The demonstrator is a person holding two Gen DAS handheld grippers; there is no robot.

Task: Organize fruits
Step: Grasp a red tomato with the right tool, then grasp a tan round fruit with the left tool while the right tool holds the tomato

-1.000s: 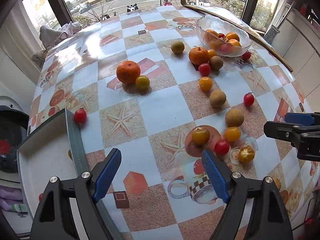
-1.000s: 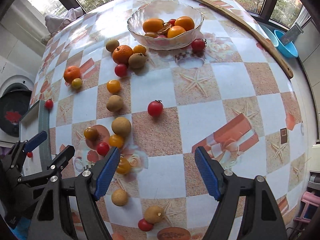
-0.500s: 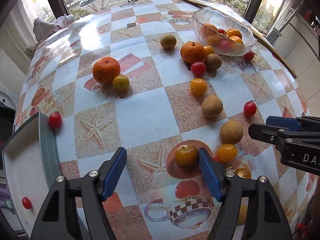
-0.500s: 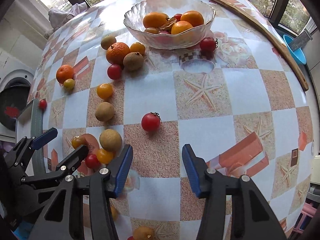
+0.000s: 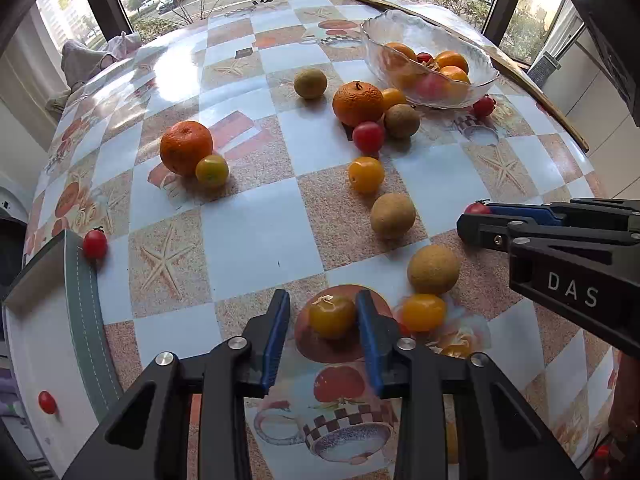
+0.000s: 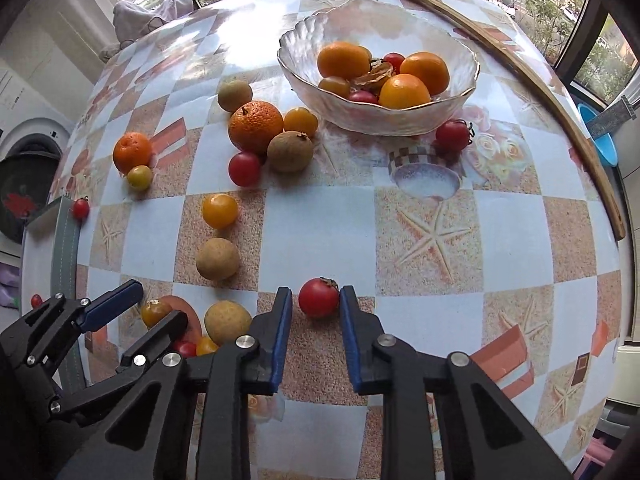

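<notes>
Both claws straddling round fruit on the glossy checkered tablecloth (image 5: 256,236).
My left claw (image 5: 323,312) brackets a smooth yellow tomato (image 5: 332,316), my right claw (image 6: 314,300) a shiny red tomato (image 6: 319,297); both open, not clamped.

Table with blue-and-tan checked starfish oilcloth (image 6: 328,232). Clear scalloped glass bowl (image 6: 460,80) at 12 o'clock; loose oranges, brown longans, red and yellow cherry tomatoes from 9 to 11 o'clock.

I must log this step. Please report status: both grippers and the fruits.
Left gripper open around yellow tomato. Right gripper open around red tomato. Neither lifted. Brown fruit close by left.
</notes>
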